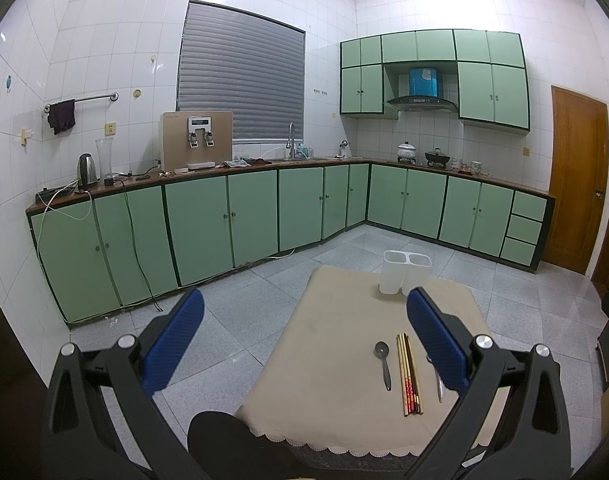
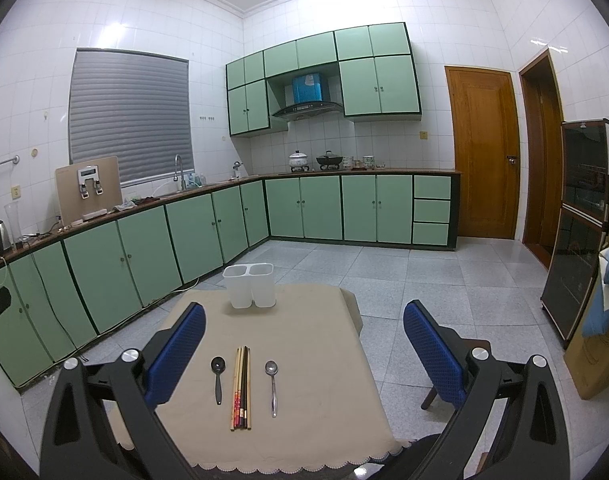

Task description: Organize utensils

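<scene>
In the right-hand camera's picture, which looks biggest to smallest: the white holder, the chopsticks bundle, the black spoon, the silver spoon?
1. white holder, though farthest away
2. chopsticks bundle, longest on the table
3. silver spoon and black spoon: they look alike, so I won't rank them.

White tiled walls [image 2: 144, 8]; green cabinets [image 2: 208, 236] lining the corner; grey blind [image 1: 240, 76] covering window; wooden door [image 2: 484, 152]; grey floor [image 2: 424, 276].
</scene>
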`<act>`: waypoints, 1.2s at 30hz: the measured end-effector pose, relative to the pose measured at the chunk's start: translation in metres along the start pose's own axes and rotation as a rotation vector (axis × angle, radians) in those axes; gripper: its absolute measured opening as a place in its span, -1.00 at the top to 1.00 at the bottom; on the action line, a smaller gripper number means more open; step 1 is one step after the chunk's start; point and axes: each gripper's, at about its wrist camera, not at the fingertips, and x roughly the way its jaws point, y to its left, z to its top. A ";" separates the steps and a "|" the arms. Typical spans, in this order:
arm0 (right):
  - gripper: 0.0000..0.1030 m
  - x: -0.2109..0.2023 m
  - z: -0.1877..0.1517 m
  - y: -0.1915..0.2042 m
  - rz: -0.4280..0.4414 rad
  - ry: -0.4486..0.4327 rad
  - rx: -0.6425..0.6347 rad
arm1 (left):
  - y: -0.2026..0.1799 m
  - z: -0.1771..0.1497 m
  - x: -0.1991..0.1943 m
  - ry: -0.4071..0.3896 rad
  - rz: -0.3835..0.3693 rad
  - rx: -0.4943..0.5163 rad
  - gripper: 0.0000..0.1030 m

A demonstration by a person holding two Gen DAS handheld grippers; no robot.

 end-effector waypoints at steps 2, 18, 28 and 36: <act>-0.89 0.000 0.000 0.000 0.000 0.000 0.000 | 0.000 0.000 0.000 0.000 -0.001 -0.001 -0.91; -0.89 0.002 -0.001 0.004 -0.003 0.002 0.002 | 0.000 0.003 -0.002 0.002 0.000 -0.002 -0.91; -0.89 0.002 0.000 0.004 -0.002 0.004 0.002 | 0.001 0.002 -0.001 0.003 -0.003 -0.002 -0.91; -0.89 0.003 -0.003 0.003 0.002 0.009 0.001 | 0.002 0.001 0.000 0.005 -0.003 -0.001 -0.91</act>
